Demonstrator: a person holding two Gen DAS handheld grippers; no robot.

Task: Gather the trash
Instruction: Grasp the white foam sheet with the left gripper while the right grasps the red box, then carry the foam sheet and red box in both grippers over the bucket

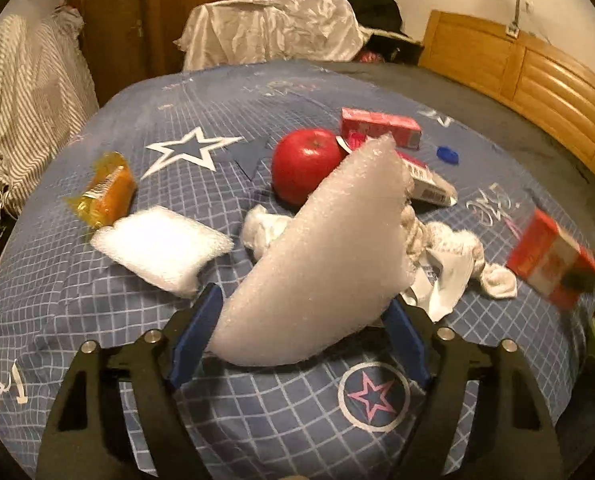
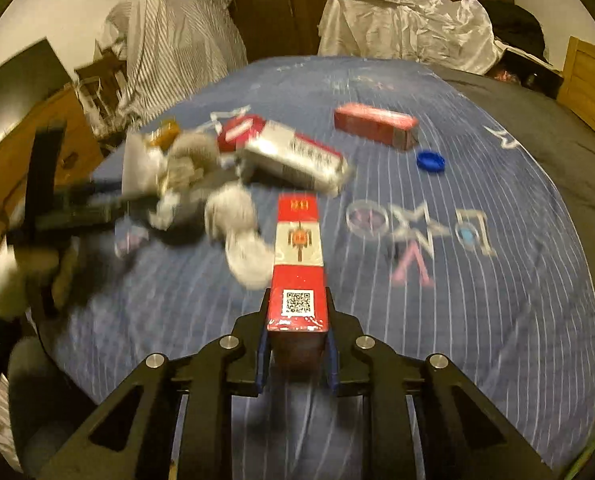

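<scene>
My left gripper (image 1: 303,320) has its blue pads (image 1: 195,332) on both sides of a white foam sheet (image 1: 325,256), which stands bent above the blue bed cover (image 1: 257,420). My right gripper (image 2: 297,344) is shut on a red and white box (image 2: 297,264), also seen blurred at the right of the left wrist view (image 1: 549,256). On the bed lie a second white foam piece (image 1: 161,248), crumpled white tissues (image 1: 457,256), a red apple (image 1: 307,164), a pink box (image 1: 381,126), a silver and red pack (image 2: 293,156), a blue bottle cap (image 2: 430,161) and an orange wrapped snack (image 1: 105,190).
A wooden headboard (image 1: 529,76) stands at the right. A pale sheet-covered heap (image 1: 273,32) lies beyond the bed's far edge. Striped cloth (image 1: 21,104) hangs at the left. The left gripper's body shows blurred at the left of the right wrist view (image 2: 57,208).
</scene>
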